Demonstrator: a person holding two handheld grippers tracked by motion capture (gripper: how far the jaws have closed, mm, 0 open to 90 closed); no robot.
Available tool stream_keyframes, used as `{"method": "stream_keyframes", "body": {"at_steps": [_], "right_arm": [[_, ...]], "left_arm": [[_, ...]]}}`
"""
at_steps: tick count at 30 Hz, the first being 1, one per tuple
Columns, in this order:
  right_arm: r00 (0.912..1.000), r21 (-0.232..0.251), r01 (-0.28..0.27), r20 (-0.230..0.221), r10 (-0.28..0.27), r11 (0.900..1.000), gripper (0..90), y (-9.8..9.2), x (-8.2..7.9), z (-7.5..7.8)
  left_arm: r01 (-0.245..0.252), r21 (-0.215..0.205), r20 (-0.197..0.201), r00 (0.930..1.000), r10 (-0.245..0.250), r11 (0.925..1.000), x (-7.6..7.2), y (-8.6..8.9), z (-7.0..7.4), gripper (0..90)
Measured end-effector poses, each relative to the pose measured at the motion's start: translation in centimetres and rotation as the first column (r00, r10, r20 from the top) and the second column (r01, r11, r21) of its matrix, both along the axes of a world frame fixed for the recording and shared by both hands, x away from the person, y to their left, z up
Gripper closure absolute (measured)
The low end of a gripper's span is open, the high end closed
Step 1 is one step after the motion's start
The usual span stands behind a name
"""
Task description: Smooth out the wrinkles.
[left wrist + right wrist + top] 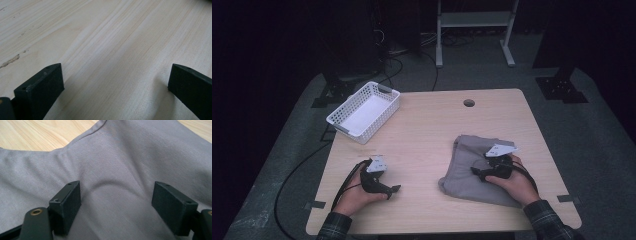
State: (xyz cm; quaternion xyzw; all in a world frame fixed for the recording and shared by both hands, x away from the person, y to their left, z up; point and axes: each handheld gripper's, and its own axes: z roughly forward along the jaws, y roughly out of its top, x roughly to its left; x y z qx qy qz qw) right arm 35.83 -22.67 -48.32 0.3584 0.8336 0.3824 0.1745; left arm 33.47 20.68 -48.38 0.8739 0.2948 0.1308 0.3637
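Note:
A folded grey cloth point(469, 175) lies on the right half of the wooden table point(432, 130). My right gripper point(476, 171) rests on top of it, held by a hand, and points left. In the right gripper view the grey cloth point(117, 162) lies close under the open right gripper point(116, 202), with nothing pinched between the jaws. My left gripper point(394, 190) lies low at the table's front left, pointing right. In the left gripper view the left gripper point(115, 82) is open over bare wood point(105, 37).
A white slotted basket point(364, 111) stands at the table's back left corner, holding nothing I can see. A round cable hole point(469, 103) sits near the far edge. A white metal stand point(474, 30) is on the floor behind the table. Black cables point(297, 170) trail off the left side.

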Motion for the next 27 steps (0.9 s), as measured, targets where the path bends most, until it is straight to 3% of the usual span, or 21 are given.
{"method": "stream_keyframes", "body": {"at_steps": [16,21,27], "right_arm": [[0.9965,0.001,0.083,-0.002,-0.083,0.997,22.1,-4.6,-1.5,0.0],[0.9937,0.002,0.112,-0.002,-0.112,0.994,22.2,-6.3,-2.2,0.0],[0.9920,-0.003,0.127,0.001,-0.127,0.992,22.1,-6.8,-2.4,-0.1]], "left_arm": [[-0.001,0.001,0.001,1.0000,0.001,1.0000,0.1,0.0,0.0,0.0],[-0.026,-0.001,0.001,0.9997,0.026,0.9997,0.2,-0.1,0.0,0.0],[-0.029,-0.004,0.005,0.9996,0.029,0.9996,0.2,0.0,0.0,0.3]]}}
